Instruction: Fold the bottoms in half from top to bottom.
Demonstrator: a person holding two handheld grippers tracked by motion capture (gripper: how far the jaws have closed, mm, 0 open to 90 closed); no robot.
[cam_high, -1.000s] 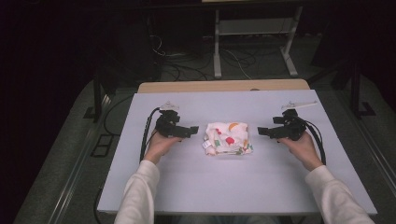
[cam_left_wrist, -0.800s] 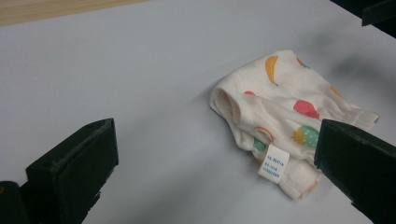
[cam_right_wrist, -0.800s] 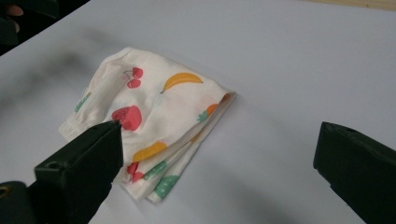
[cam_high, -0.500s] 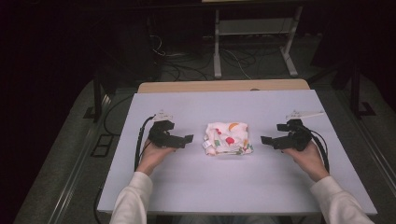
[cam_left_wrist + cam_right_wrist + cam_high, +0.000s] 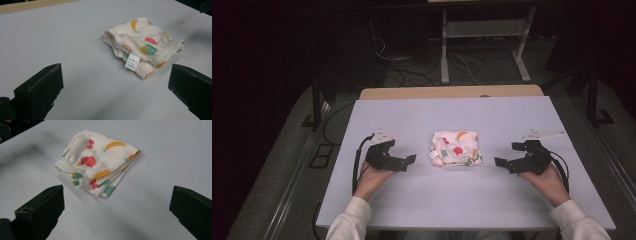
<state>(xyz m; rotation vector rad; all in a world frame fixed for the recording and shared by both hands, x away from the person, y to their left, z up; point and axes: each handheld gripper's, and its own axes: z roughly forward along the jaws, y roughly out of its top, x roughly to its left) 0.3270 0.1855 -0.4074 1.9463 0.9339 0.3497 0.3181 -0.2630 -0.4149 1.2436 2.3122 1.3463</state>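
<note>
**Folded fruit-print garment sits between two open claws**

A small folded garment [image 5: 456, 148], white with a fruit print, lies near the middle of the pale desk [image 5: 452, 210]. It looks like a pair of children's shorts or underpants, folded into a compact square with the elastic waistband along one edge and a white care label [image 5: 132, 62] hanging off a corner. The left claw [image 5: 404, 163] rests on the desk on one side of it and the right claw [image 5: 505, 165] on the other, each near it but not touching. Both have their jaws spread wide and hold nothing. I'd guess they flank the garment this way so each can take one side of it, whether to lift it or to open the fold.

Nothing else lies on the desk, so nothing blocks either approach. Beyond the far edge a wooden strip [image 5: 452, 92] shows, then dark floor with cables [image 5: 412, 70] and a metal stand [image 5: 484, 35], all well apart from the work.
</note>
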